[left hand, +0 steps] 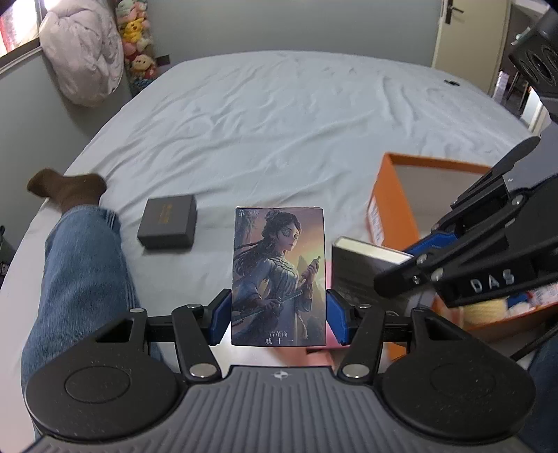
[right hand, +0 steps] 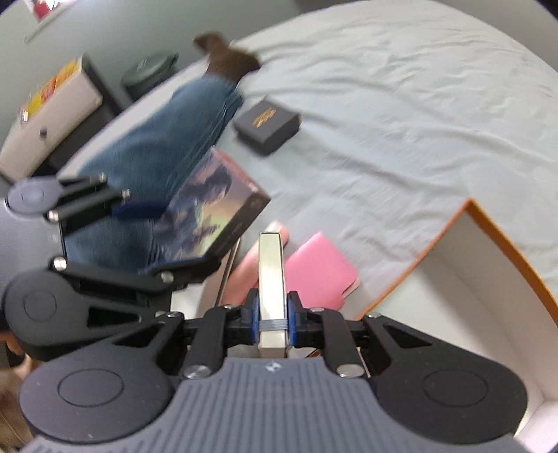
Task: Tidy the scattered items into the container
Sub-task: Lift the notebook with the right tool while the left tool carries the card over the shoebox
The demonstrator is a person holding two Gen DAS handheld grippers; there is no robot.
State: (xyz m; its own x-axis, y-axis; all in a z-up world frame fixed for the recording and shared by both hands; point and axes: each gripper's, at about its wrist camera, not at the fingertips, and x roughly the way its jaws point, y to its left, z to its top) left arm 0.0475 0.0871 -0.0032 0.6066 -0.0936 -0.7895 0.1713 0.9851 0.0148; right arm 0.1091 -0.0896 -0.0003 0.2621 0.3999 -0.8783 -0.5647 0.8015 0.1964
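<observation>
Before me a wide bed with a wrinkled pale grey sheet (left hand: 279,115) fills most of the frame. Grey-green painted walls (left hand: 244,24) run behind it. At upper left of my left view, daylight enters a window (left hand: 17,24); beside it hangs a pale quilted jacket (left hand: 83,52), then a column of plush toys (left hand: 136,38). A cream door (left hand: 467,31) stands at upper right. My right view shows a white-fronted drawer unit (right hand: 52,115) at left.

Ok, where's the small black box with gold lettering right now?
The small black box lies flat on the bed sheet, left of the illustrated card box in the left wrist view, beside the person's jeans leg.
</observation>
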